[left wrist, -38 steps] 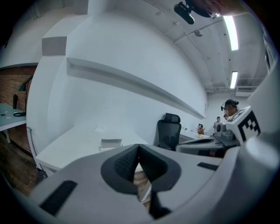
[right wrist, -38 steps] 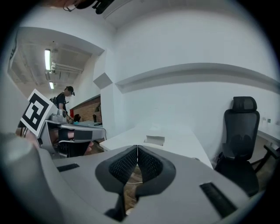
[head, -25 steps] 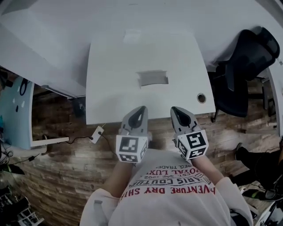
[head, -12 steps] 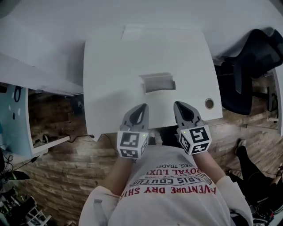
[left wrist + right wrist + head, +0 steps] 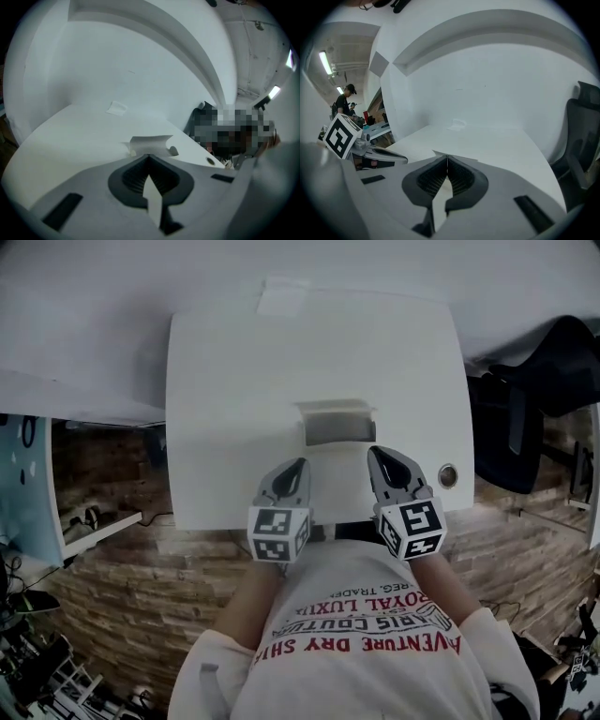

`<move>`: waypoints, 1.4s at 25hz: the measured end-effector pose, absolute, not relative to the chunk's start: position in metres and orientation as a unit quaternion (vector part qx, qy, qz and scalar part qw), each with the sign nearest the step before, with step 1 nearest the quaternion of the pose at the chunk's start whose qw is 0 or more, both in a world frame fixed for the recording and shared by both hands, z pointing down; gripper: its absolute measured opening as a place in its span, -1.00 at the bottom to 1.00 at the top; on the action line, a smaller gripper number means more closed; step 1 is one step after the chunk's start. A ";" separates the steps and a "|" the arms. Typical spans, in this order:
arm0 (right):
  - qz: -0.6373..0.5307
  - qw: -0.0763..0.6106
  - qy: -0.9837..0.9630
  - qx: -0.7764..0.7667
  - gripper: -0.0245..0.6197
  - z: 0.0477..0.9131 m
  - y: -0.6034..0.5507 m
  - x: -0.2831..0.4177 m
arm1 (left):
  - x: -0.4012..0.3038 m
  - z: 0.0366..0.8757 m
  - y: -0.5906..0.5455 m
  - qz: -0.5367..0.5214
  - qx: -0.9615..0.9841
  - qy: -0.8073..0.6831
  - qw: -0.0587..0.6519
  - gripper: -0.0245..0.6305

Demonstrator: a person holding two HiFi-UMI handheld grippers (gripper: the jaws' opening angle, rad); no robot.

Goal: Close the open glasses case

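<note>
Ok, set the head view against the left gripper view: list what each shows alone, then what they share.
Head view only: both tools from above, the left gripper and right gripper with their marker cubes, the person's printed shirt and the brick-patterned floor. Left gripper view only: that gripper's jaws seen close, shut together with nothing between them, and a ceiling light. Both: the white table, the open glasses case ahead of the grippers, the round cable hole and a pale patch at the table's far edge.
</note>
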State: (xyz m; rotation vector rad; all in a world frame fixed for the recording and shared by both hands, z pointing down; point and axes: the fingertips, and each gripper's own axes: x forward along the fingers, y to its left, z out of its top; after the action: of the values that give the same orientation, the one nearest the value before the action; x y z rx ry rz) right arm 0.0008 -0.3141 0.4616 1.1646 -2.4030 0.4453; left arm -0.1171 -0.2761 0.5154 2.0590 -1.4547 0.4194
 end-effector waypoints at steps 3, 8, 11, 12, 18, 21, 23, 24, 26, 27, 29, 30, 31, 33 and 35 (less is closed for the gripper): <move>0.169 0.228 -0.867 0.409 -0.89 0.475 -0.325 0.000 | -0.120 0.535 -0.283 0.170 0.756 -0.552 0.308 -0.91; 0.181 0.248 -0.868 0.390 -0.89 0.494 -0.334 -0.001 | -0.112 0.557 -0.294 0.182 0.744 -0.552 0.329 -0.91; 0.187 0.255 -0.867 0.386 -0.89 0.502 -0.341 0.000 | -0.109 0.565 -0.299 0.187 0.740 -0.552 0.336 -0.91; 0.188 0.256 -0.867 0.385 -0.89 0.503 -0.344 -0.001 | -0.110 0.568 -0.300 0.188 0.738 -0.552 0.338 -0.91; 0.174 0.258 -0.871 0.381 -0.89 0.507 -0.362 -0.002 | -0.110 0.574 -0.305 0.198 0.731 -0.561 0.334 -0.91; 0.160 0.263 -0.874 0.377 -0.89 0.505 -0.375 -0.005 | -0.110 0.575 -0.304 0.192 0.728 -0.565 0.338 -0.91; 0.147 0.263 -0.875 0.378 -0.89 0.500 -0.387 -0.007 | -0.111 0.575 -0.304 0.190 0.727 -0.566 0.340 -0.91; 0.140 0.264 -0.875 0.381 -0.89 0.499 -0.393 -0.008 | -0.111 0.575 -0.304 0.190 0.728 -0.565 0.339 -0.91; 0.134 0.272 -0.872 0.385 -0.89 0.501 -0.403 -0.008 | -0.110 0.575 -0.303 0.190 0.728 -0.565 0.338 -0.91; 0.134 0.279 -0.869 0.387 -0.89 0.505 -0.407 -0.007 | -0.110 0.575 -0.303 0.190 0.728 -0.565 0.338 -0.91; 0.142 0.290 -0.862 0.391 -0.89 0.515 -0.409 -0.006 | -0.110 0.576 -0.302 0.190 0.729 -0.564 0.339 -0.91; 0.147 0.292 -0.859 0.393 -0.89 0.518 -0.409 -0.005 | -0.110 0.576 -0.302 0.190 0.730 -0.562 0.338 -0.91; 0.151 0.291 -0.857 0.396 -0.89 0.520 -0.409 -0.005 | -0.111 0.575 -0.303 0.190 0.732 -0.561 0.338 -0.91; 0.158 0.288 -0.856 0.399 -0.89 0.520 -0.406 -0.005 | -0.113 0.575 -0.303 0.190 0.735 -0.558 0.336 -0.91; 0.165 0.284 -0.856 0.398 -0.89 0.520 -0.403 -0.005 | -0.113 0.575 -0.302 0.192 0.736 -0.557 0.333 -0.91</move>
State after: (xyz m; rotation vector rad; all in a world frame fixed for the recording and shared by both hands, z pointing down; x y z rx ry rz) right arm -0.0051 -0.4028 0.5202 1.0660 -2.2909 0.4421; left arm -0.1132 -0.3024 0.5745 1.9221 -1.4548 0.5003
